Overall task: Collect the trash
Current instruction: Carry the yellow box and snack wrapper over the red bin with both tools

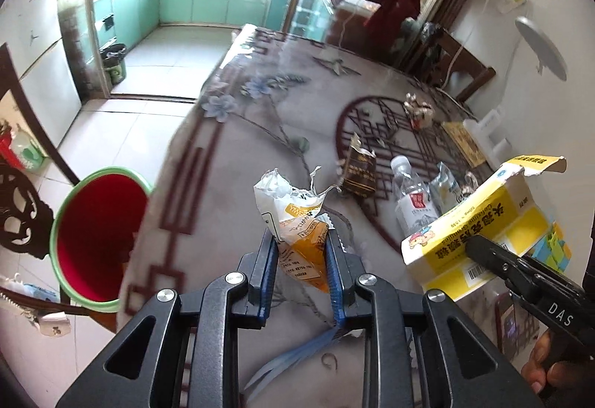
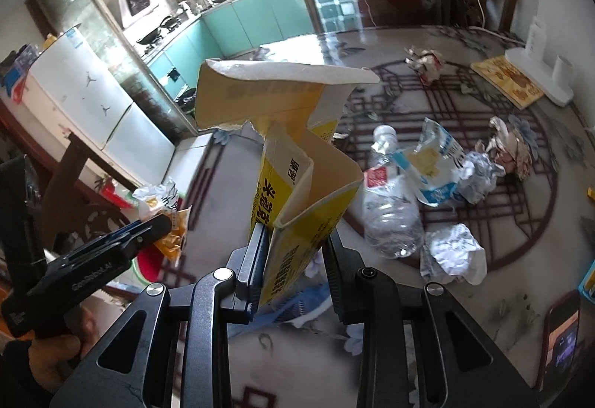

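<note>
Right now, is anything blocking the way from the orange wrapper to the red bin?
Nothing visible does. The left tongs hold the orange wrapper above the table, and the red bin stands open on the floor just past the table's edge, with only bare tablecloth between them.

The lower end of the orange wrapper (image 1: 301,252) is hidden between the left tongs (image 1: 300,240). At four o'clock, the phone (image 2: 563,330) is cut off by the lens rim. The red bin (image 1: 98,237) at nine o'clock is partly behind the bench (image 1: 260,133) edge. The print on the yellow box (image 2: 305,207) is too blurred to read.
</note>
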Tool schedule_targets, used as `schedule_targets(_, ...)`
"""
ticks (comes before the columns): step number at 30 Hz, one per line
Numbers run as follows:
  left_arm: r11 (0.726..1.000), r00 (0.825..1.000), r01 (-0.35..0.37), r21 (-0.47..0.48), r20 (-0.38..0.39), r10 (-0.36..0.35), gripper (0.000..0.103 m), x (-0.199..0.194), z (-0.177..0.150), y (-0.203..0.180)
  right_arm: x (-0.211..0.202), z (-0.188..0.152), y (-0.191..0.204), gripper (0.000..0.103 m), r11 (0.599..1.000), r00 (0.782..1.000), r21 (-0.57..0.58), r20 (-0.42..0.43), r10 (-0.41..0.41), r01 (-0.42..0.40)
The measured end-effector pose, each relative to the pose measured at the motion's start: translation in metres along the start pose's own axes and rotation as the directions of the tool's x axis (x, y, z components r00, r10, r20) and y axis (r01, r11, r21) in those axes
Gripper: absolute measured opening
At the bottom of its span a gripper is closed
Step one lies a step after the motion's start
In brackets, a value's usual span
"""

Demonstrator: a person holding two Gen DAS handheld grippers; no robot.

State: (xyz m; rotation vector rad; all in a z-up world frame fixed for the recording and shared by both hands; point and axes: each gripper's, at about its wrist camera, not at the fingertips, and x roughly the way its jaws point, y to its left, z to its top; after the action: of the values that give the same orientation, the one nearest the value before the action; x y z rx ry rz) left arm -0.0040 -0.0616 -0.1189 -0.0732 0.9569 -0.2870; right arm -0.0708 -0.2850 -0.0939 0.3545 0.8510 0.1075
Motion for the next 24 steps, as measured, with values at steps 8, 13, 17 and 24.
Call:
schedule_targets(8,1.000,0.999,-0.018,-0.016,0.039,0.019,0.022,-0.023,-0.003,0.019,0.005,-0.003,0.020,0.029,1.000,1.000,-0.022,0.001,0.011,-0.011)
schedule_targets(13,0.999,0.999,-0.031,-0.033,0.042,0.032,0.022,-0.030,-0.005,0.033,0.007,-0.005,0.029,0.029,0.999,1.000,-0.028,0.002,0.015,-0.015)
schedule_targets(17,0.998,0.998,-0.043,-0.040,0.040,0.044,0.022,-0.033,-0.007,0.040,0.009,-0.006,0.034,0.029,0.999,1.000,-0.030,0.003,0.021,-0.021)
schedule_targets(24,0.997,0.997,-0.058,-0.048,0.041,0.060,0.022,-0.036,-0.008,0.047,0.013,-0.006,0.039,0.029,0.999,1.000,-0.031,0.001,0.029,-0.029)
